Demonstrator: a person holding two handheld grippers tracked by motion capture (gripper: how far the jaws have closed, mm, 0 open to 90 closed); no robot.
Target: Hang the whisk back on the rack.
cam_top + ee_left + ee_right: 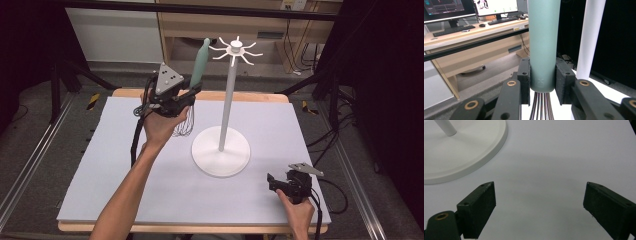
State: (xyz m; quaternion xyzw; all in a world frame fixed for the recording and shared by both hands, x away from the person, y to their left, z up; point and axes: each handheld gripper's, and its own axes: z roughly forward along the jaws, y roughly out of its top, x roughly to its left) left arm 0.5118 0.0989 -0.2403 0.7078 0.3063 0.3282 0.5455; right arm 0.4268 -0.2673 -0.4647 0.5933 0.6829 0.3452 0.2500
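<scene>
Left gripper (186,96), in the high view, is raised off the table (125,165) with its jaws closed on the green handle of a whisk (199,67); the handle rises up and away from it, the wire loops hang below it. To its right stands the white hook stand (228,90), its ring of hooks level with the handle tip. Right gripper (273,181) rests low at the near right corner, well apart from the stand's base.

From the left gripper view, both pads press the whisk (543,42) at the bottom end of its handle, wires showing just beneath; the stand's pole (590,37) is close beyond the right jaw.

From the right gripper view, the right gripper (539,205) has its 2 jaws wide apart and holds nothing, with the stand's base (474,157) up to its left.

I judge the whisk is being carried to the stand; next, its handle end needs guiding onto 1 hook
</scene>
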